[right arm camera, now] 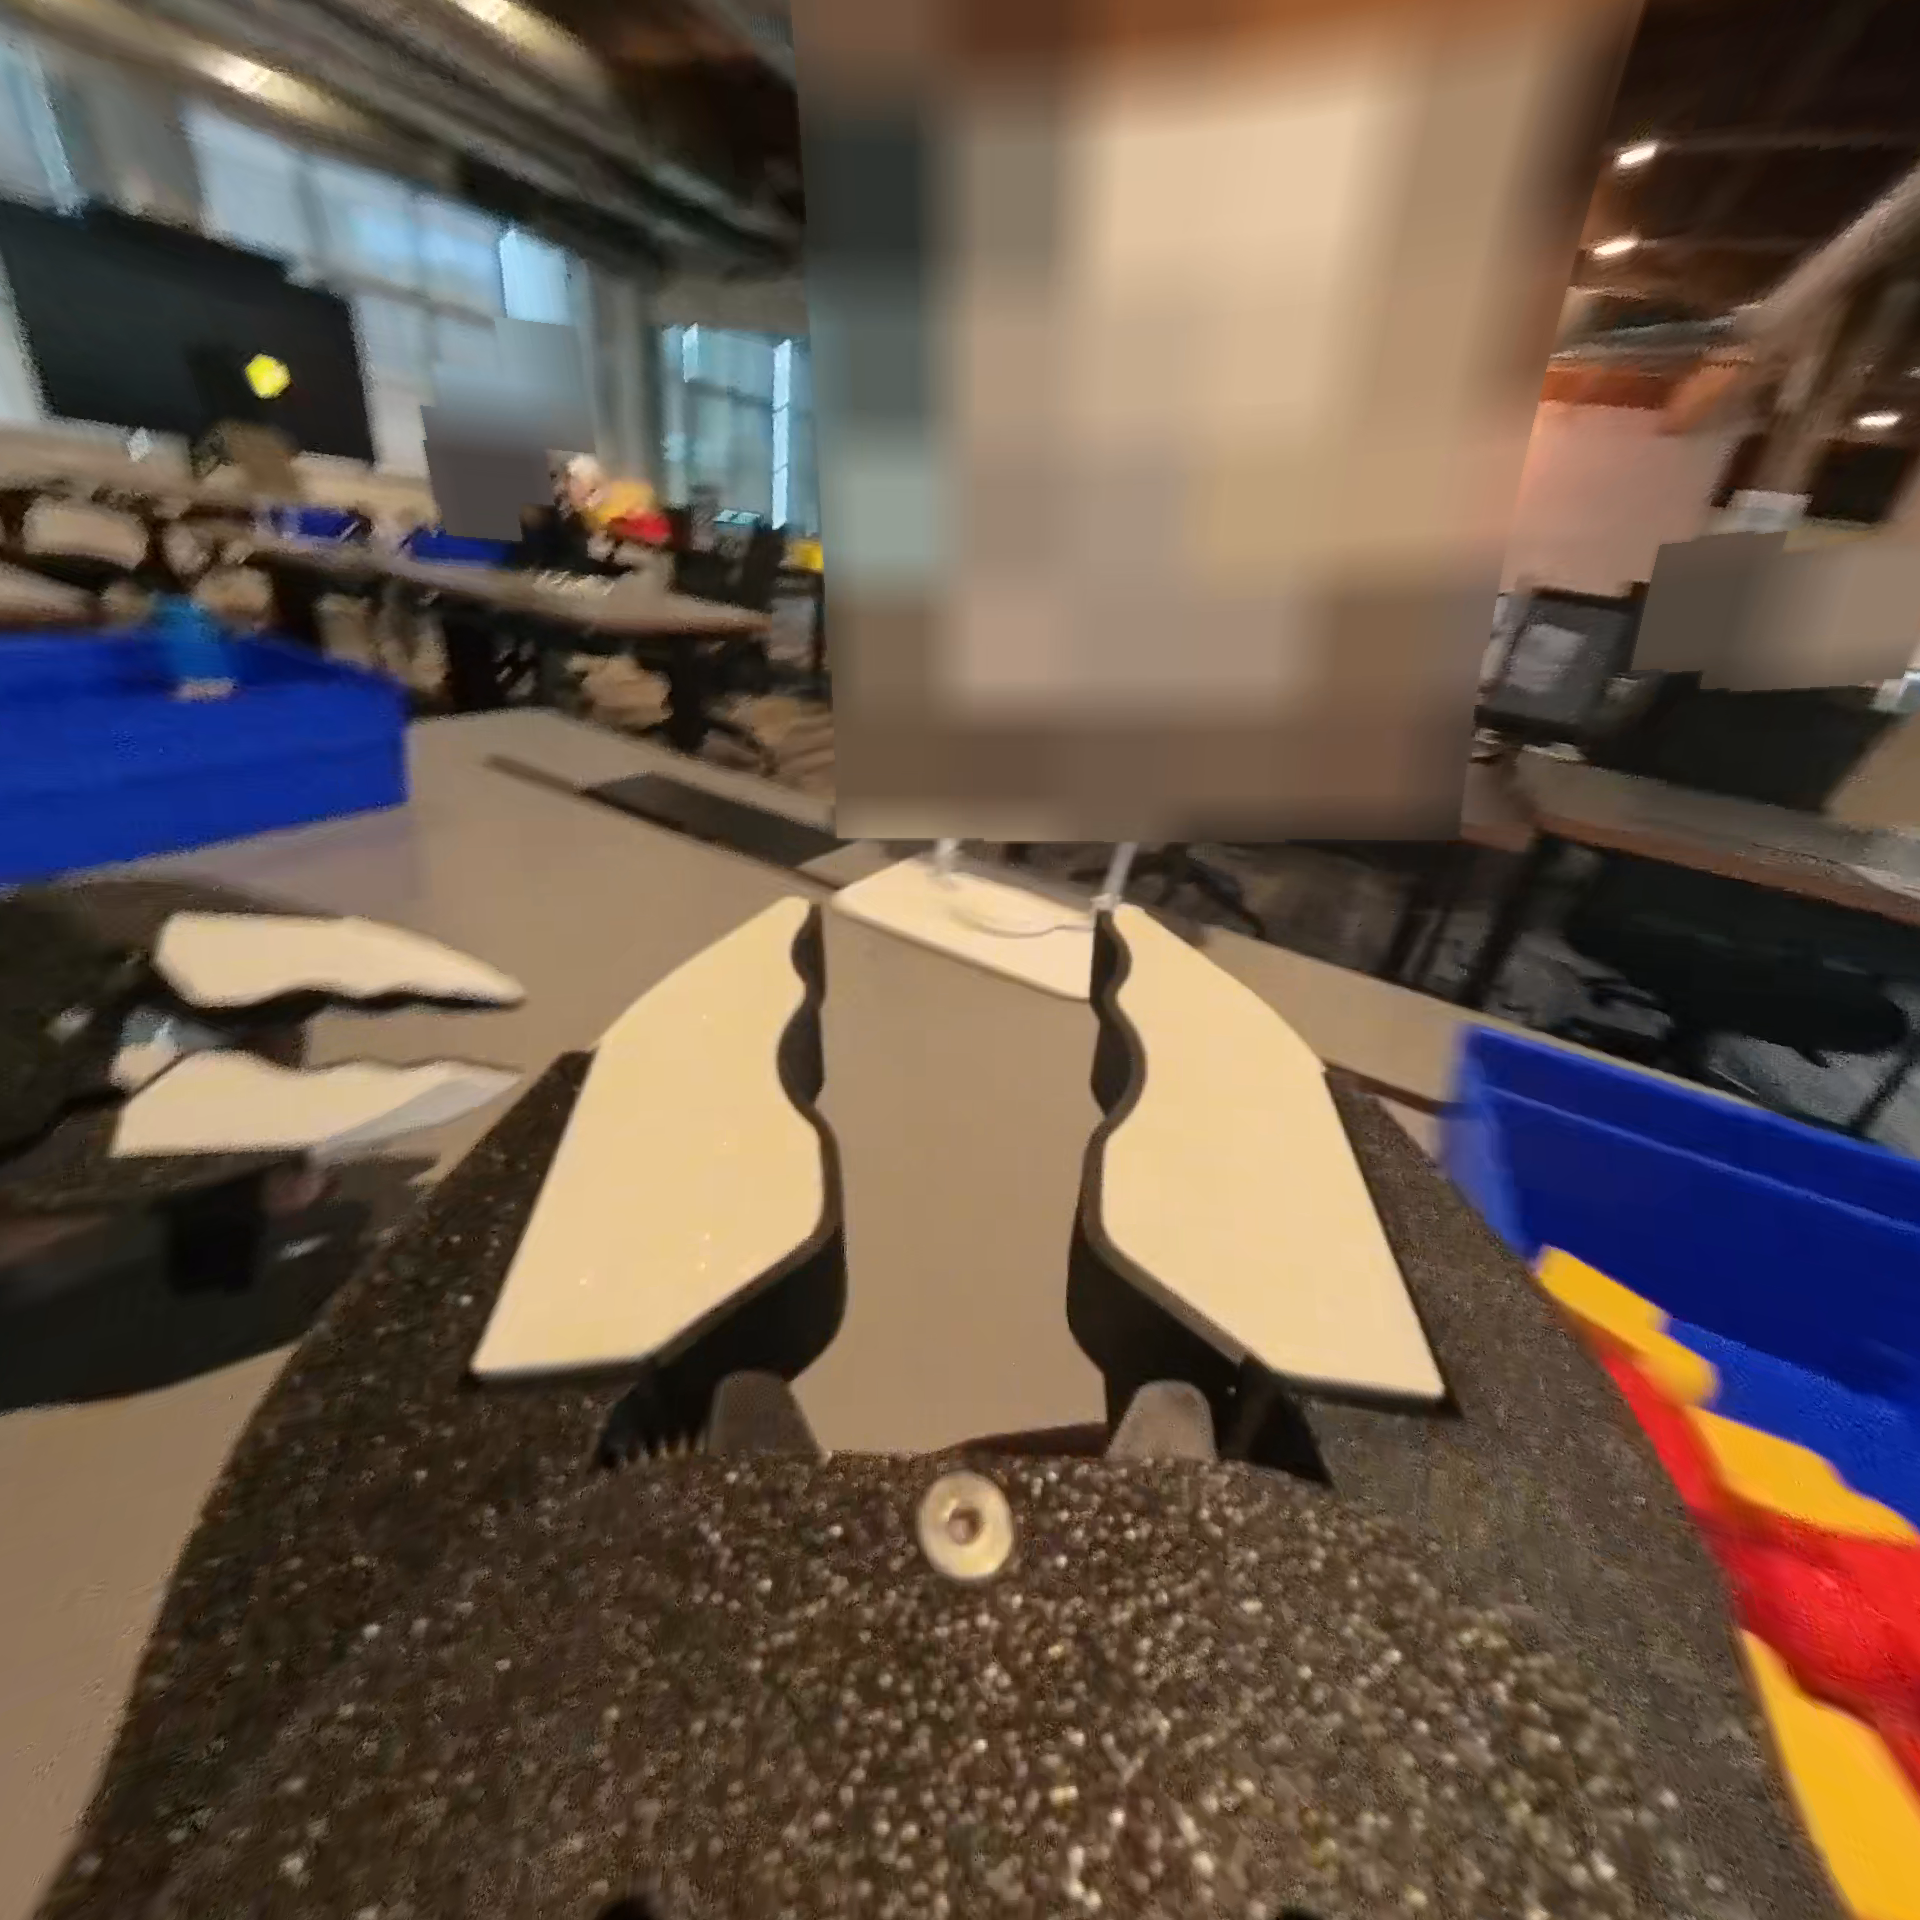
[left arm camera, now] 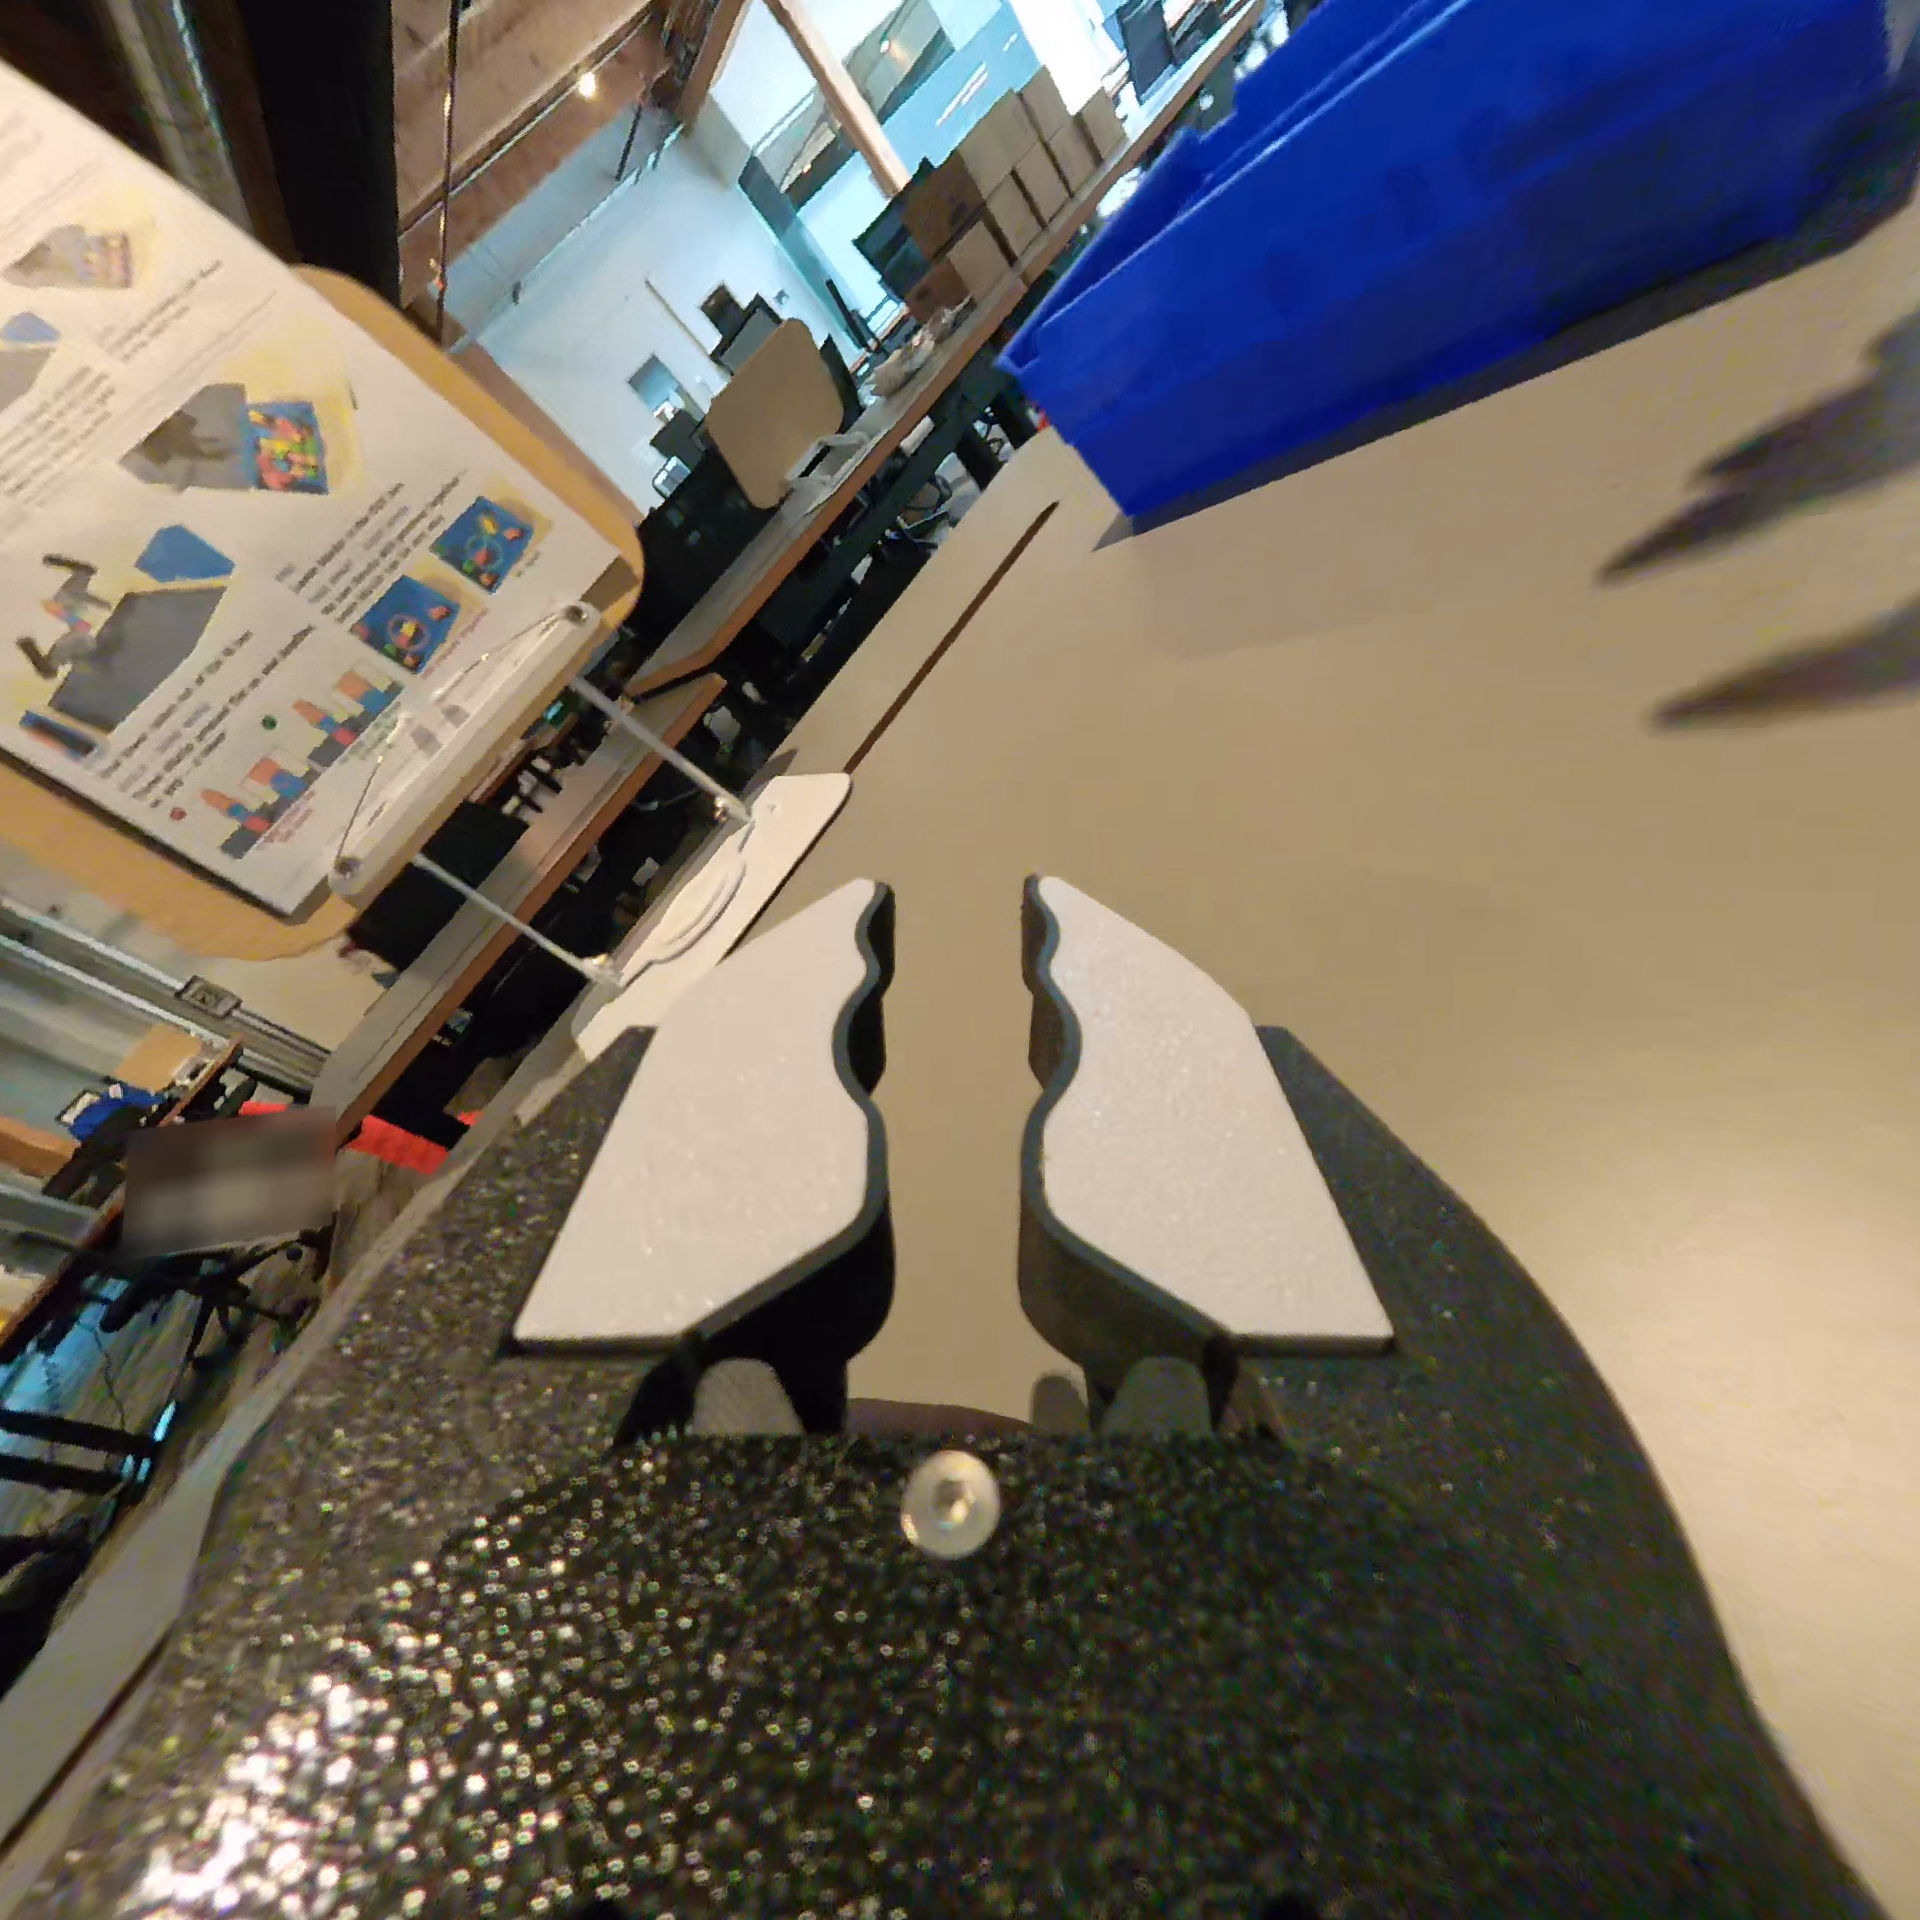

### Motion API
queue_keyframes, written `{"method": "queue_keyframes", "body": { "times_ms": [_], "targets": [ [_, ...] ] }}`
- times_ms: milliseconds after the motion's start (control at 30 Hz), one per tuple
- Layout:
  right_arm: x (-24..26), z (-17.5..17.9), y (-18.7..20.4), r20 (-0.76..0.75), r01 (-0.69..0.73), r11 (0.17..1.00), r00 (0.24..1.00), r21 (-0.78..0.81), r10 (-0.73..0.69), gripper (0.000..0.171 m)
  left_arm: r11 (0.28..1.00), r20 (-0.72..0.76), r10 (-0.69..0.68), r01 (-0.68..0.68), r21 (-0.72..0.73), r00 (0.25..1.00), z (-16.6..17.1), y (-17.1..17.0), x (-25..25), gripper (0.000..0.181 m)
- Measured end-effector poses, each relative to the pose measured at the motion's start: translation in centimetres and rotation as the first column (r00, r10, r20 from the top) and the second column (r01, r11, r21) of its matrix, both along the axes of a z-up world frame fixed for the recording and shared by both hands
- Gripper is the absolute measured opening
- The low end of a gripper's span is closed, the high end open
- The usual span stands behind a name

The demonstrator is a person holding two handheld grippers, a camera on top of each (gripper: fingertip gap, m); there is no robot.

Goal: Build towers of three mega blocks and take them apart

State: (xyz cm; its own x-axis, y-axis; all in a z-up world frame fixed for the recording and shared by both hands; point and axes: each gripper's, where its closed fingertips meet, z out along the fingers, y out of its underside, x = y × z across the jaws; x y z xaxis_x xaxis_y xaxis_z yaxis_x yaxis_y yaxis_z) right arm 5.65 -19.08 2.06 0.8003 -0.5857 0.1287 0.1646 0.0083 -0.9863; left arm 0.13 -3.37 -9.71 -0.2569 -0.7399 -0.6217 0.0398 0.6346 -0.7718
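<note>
The table [right arm camera: 582, 831] is bare ahead; blocks [right arm camera: 1808, 1558], red, yellow and blue, blur beside a blue bin [right arm camera: 1704, 1174] at right. They look light, stiff and smooth, best pinched across flat sides. Right gripper [right arm camera: 956, 925] and left gripper [left arm camera: 956, 894] are both parted, holding nothing.

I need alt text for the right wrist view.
The right gripper is open and empty above a grey table. Red, yellow and blue blocks lie beside a blue bin on the right; the left gripper shows at left.
</note>
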Motion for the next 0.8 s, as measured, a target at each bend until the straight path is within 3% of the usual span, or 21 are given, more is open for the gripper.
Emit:
{"method": "queue_keyframes", "body": {
  "times_ms": [100, 200, 500, 633, 800],
  "targets": [
    [-2.9, -4.0, 6.5, -0.014, -0.116, 0.989, 0.993, -0.087, 0.116, 0.048, 0.996, 0.003, 0.047, -0.047, -0.074, 0.999, 0.7, 1.4, 0.2, 0.024],
    [-4.6, -8.8, 10.7, -0.117, -0.201, 0.968, 0.976, -0.148, 0.185, 0.05, 0.981, 0.005, 0.098, -0.096, -0.169, 0.995, 1.5, 3.2, 0.2, 0.024],
    [-4.6, -12.4, 11.1, -0.17, -0.194, 0.939, 0.974, -0.283, 0.15, 0.052, 0.873, -0.007, 0.295, -0.273, -0.404, 0.955, 3.8, 10.7, -0.6, 0.034],
    [-4.2, -13.8, 10.9, -0.2, -0.192, 0.917, 0.971, -0.35, 0.127, 0.052, 0.785, 0.02, 0.396, -0.328, -0.525, 0.918, 6.3, 17.2, -3.5, 0.038],
    [-4.1, -14.3, 11.0, -0.2, -0.183, 0.904, 0.973, -0.386, 0.112, 0.051, 0.703, 0.051, 0.568, -0.453, -0.548, 0.821, 11.7, 29.2, -8.4, 0.042]
  ]
}}
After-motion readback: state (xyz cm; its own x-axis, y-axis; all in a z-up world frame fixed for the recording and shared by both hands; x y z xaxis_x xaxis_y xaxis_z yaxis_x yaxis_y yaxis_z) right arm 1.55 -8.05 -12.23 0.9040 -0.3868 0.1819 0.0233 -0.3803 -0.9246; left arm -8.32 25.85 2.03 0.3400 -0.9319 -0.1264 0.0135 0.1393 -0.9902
